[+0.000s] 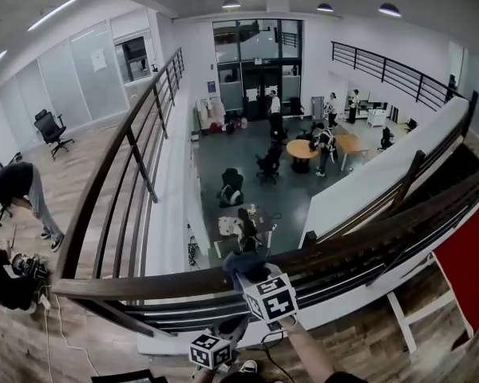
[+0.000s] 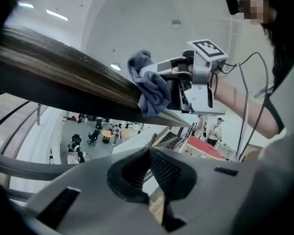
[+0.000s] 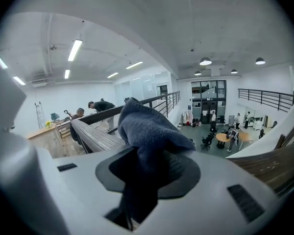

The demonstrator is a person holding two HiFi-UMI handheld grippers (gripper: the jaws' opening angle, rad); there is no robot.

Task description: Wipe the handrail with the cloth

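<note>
The dark wooden handrail (image 1: 144,284) crosses the head view low down and turns a corner at the left. A blue-grey cloth (image 1: 241,263) lies bunched on top of the rail, with my right gripper (image 1: 251,279) shut on it. In the right gripper view the cloth (image 3: 147,131) rises from between the jaws over the handrail (image 3: 93,137). The left gripper view looks up from below the handrail (image 2: 68,77) at the cloth (image 2: 149,84) folded over it. My left gripper (image 2: 149,169) is shut on nothing, and its marker cube (image 1: 210,351) sits below the rail.
Black metal bars (image 1: 191,313) run under the handrail. Beyond it is an open drop to a lower floor with tables (image 1: 302,148) and chairs. A person (image 1: 20,190) bends over on the wooden floor at left. A red panel (image 1: 467,262) stands at right.
</note>
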